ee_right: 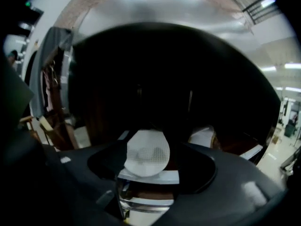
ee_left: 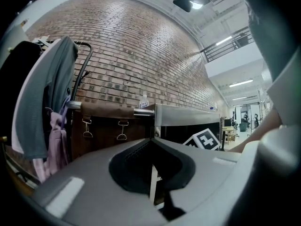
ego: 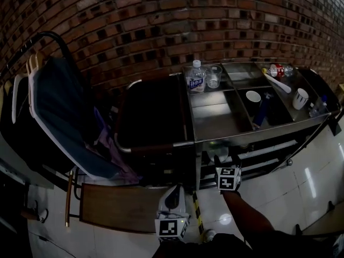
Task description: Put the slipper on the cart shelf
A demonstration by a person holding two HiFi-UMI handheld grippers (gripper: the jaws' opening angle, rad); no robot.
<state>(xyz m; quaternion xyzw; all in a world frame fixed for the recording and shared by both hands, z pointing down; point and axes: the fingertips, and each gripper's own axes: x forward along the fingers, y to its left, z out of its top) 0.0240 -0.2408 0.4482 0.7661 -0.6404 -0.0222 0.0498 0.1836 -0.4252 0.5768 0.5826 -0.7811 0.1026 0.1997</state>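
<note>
A dark brick wall (ego: 161, 15) rises beyond the right hand-held gripper (ego: 226, 161); glossy pale floor tiles (ego: 293, 190) lie to its right, a clothes rack (ego: 51, 90) well to its left.

Grey hand-held gripper (ego: 174, 192), black-white marker cube (ego: 172, 228)

Steel cart (ego: 220, 120) with bottle (ego: 195, 77), glass (ego: 213, 76), white mug (ego: 300, 98); right tool (ego: 227, 161) at lower shelf (ego: 260, 153).

Cart (ego: 220, 120) shiny st. steel; wall (ego: 161, 26) rough brick.
</note>
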